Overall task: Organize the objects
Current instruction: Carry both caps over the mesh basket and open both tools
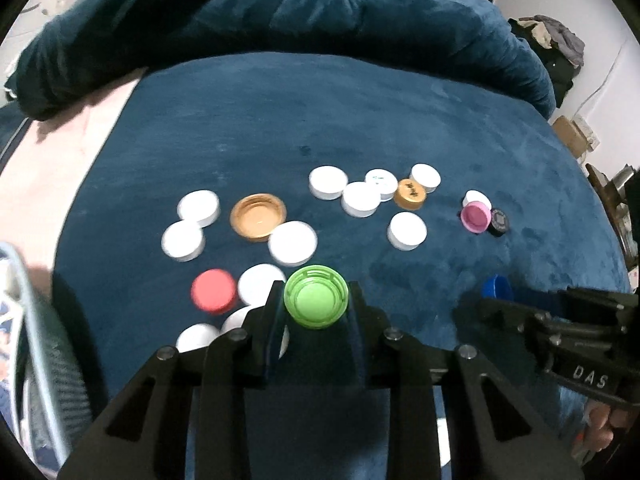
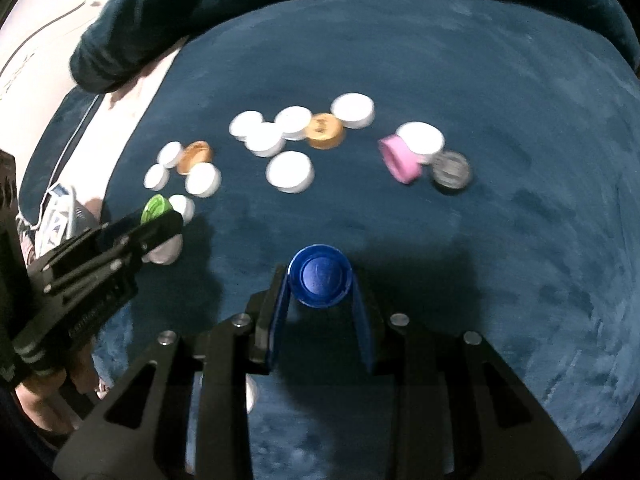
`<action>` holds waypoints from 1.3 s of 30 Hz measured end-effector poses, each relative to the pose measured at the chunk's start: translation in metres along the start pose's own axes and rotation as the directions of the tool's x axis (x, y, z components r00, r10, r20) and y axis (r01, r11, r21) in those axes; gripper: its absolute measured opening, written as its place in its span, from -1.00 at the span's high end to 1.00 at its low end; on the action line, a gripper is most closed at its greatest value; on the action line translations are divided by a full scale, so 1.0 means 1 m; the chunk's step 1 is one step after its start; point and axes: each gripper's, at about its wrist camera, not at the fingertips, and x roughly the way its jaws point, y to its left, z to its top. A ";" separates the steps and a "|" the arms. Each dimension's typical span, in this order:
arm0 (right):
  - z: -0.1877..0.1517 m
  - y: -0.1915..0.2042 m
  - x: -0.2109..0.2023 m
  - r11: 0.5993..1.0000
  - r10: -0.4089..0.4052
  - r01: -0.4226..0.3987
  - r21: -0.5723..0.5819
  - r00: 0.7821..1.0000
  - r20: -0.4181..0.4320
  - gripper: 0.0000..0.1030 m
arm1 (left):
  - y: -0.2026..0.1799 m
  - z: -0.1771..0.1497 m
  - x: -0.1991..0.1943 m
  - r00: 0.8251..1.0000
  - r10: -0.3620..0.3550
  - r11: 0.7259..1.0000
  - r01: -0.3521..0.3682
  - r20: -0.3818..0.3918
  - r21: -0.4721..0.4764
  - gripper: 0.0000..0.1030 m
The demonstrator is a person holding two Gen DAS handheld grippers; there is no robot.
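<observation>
Bottle caps lie scattered on a dark blue velvet cloth (image 1: 280,120). My left gripper (image 1: 315,300) is shut on a green cap (image 1: 315,296), held open side up above several white caps (image 1: 262,282) and a red cap (image 1: 214,291). My right gripper (image 2: 320,282) is shut on a blue cap (image 2: 320,280), held above the bare cloth (image 2: 480,240); it shows at the right of the left wrist view (image 1: 496,289). The green cap also shows at the left of the right wrist view (image 2: 154,207).
A gold cap (image 1: 258,216) lies open side up among white caps. Farther right lie white caps (image 1: 360,199), a smaller gold cap (image 1: 410,194), a pink cap (image 1: 475,218) and a black cap (image 1: 498,222). A rumpled blue blanket (image 1: 320,8) rises behind.
</observation>
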 end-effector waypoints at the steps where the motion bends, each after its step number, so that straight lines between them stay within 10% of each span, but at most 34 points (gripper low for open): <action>1: 0.002 0.007 0.000 1.000 0.005 -0.005 -0.008 1.000 0.004 0.40 | 0.003 0.001 -0.003 1.000 0.005 1.000 -0.005 0.001 -0.004 0.42; 16: 0.015 0.170 -0.019 0.954 0.190 -0.173 -0.243 0.980 0.050 0.40 | 0.144 -0.007 -0.136 0.977 0.140 0.970 -0.103 0.159 -0.220 0.42; 25: 0.007 0.280 -0.007 0.869 0.338 -0.322 -0.376 0.941 -0.025 0.39 | 0.271 -0.055 -0.170 0.955 0.279 0.842 -0.191 0.104 -0.505 0.42; 31: -0.002 0.321 0.012 0.801 0.454 -0.459 -0.385 0.884 -0.110 0.39 | 0.290 -0.074 -0.176 0.954 0.279 0.820 -0.176 0.111 -0.544 0.42; 33: -0.002 0.326 0.016 0.791 0.471 -0.484 -0.374 0.872 -0.132 0.38 | 0.289 -0.075 -0.175 0.954 0.276 0.819 -0.173 0.113 -0.547 -0.02; 34: -0.002 0.328 0.019 0.803 0.452 -0.469 -0.368 0.881 -0.136 0.36 | 0.289 -0.075 -0.176 0.955 0.277 0.820 -0.175 0.110 -0.545 -0.58; 36: -0.002 0.324 0.022 0.820 0.424 -0.441 -0.364 0.896 -0.133 0.05 | 0.288 -0.074 -0.176 0.949 0.293 0.823 -0.189 0.115 -0.535 -0.80; 38: -0.002 0.317 0.022 0.842 0.395 -0.407 -0.354 0.912 -0.111 -0.85 | 0.286 -0.074 -0.178 0.944 0.313 0.825 -0.214 0.108 -0.523 -0.85; 39: -0.001 0.311 0.020 0.850 0.391 -0.399 -0.345 0.916 -0.096 -0.96 | 0.285 -0.073 -0.177 0.941 0.324 0.824 -0.230 0.097 -0.518 -0.85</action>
